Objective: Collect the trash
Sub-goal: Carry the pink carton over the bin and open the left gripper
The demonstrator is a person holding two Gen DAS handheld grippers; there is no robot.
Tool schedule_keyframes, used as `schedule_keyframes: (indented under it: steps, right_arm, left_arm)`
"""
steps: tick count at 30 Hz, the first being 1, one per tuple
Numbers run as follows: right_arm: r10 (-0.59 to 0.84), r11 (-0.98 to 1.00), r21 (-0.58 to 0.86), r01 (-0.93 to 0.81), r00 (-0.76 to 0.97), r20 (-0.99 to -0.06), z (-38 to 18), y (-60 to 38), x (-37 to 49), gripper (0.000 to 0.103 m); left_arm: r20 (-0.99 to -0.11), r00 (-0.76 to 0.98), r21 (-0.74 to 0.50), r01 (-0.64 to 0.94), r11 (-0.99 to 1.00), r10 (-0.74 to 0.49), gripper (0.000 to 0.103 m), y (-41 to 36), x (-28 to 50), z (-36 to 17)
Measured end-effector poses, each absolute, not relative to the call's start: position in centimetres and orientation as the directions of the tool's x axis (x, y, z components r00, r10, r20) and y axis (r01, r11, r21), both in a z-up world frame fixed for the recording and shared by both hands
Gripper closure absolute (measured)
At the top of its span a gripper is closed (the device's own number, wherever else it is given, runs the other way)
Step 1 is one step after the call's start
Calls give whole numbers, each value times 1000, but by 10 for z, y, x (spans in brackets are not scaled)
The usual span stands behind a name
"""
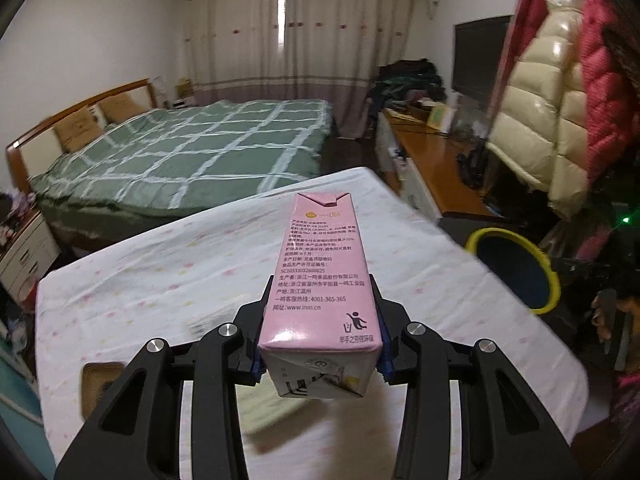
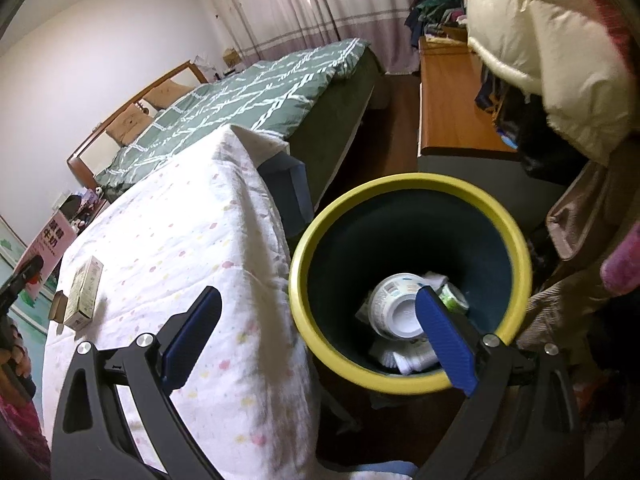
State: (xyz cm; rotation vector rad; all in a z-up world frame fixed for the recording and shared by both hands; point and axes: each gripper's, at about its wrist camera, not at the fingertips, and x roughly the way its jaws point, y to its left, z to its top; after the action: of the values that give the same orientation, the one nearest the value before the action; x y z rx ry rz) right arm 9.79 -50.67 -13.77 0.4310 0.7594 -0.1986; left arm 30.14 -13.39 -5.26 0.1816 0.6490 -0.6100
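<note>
A pink milk carton (image 1: pixel 324 272) is clamped between the blue pads of my left gripper (image 1: pixel 320 304), lifted above the table with its white spotted cloth (image 1: pixel 160 272). The same pink carton (image 2: pixel 48 244) shows at the far left of the right wrist view. The dark bin with a yellow rim (image 1: pixel 516 236) stands beside the table's right edge. My right gripper (image 2: pixel 320 296) hangs open and empty over the gap between the table's edge (image 2: pixel 240 240) and the bin (image 2: pixel 408 180). A white paper bowl (image 2: pixel 396 308) and tissues lie in the bin.
A small pale box (image 2: pixel 84 296) lies on the cloth near the table's left end. A bed with a green checked cover (image 1: pixel 192 148) is behind the table. A wooden desk (image 1: pixel 432 160) and hanging padded jackets (image 1: pixel 560 92) crowd the right side near the bin.
</note>
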Motion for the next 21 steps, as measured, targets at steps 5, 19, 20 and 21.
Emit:
schedule_keyframes:
  steps: [5, 19, 20, 21]
  right_arm:
    - [-85, 899, 259, 354, 720, -689, -129, -513, 66, 10]
    - [-189, 862, 226, 454, 701, -688, -138, -551, -12, 10]
    - [-192, 859, 226, 458, 699, -688, -140, -552, -15, 10]
    - [-194, 857, 227, 463, 698, -690, -141, -554, -18, 10]
  left_arm:
    - [-620, 561, -40, 676, 736, -549, 62, -198, 283, -46]
    - [-695, 328, -78, 850, 520, -640, 62, -416, 248, -82]
    - [-700, 319, -80, 854, 514, -639, 62, -427, 247, -85]
    - [-705, 314, -78, 857, 509, -636, 62, -437, 246, -89]
